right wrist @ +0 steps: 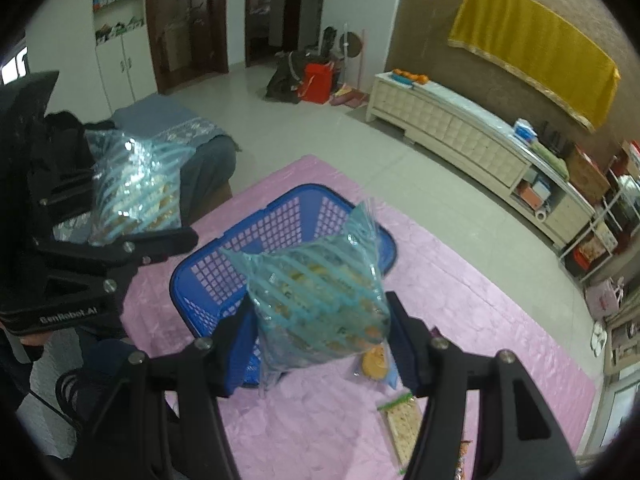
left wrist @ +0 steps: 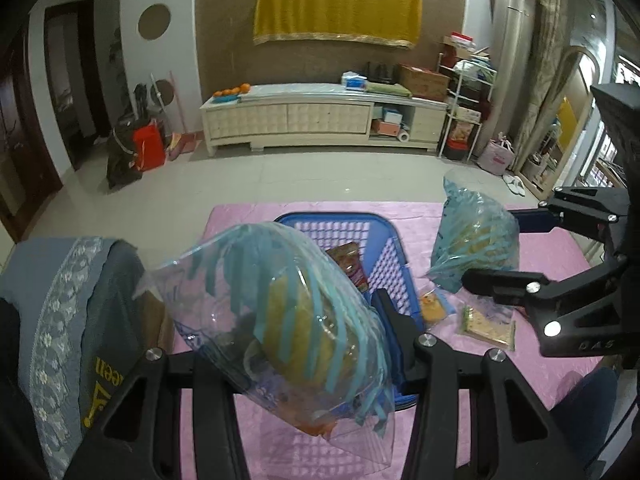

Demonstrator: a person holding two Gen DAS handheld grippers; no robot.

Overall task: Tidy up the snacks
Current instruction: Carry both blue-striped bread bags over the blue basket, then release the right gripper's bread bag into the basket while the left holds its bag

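My left gripper (left wrist: 280, 320) is shut on a clear bag with blue stripes (left wrist: 296, 312) that holds yellowish snacks. It hangs above the near left side of a blue mesh basket (left wrist: 384, 256). A red snack packet (left wrist: 348, 264) lies inside the basket. My right gripper (right wrist: 320, 308) is shut on a second blue-striped bag (right wrist: 320, 292), lifted beside the basket's (right wrist: 280, 220) right side. Each view shows the other gripper as well: the right gripper (left wrist: 494, 248) with its bag (left wrist: 476, 236), and the left gripper (right wrist: 136, 204) with its bag (right wrist: 132, 188).
A pink cloth (right wrist: 460, 300) covers the table. On it, right of the basket, lie a small orange snack packet (right wrist: 376, 364) and a cracker packet (right wrist: 404, 420). A chair with a grey-blue cover (left wrist: 60, 300) stands at the table's left edge.
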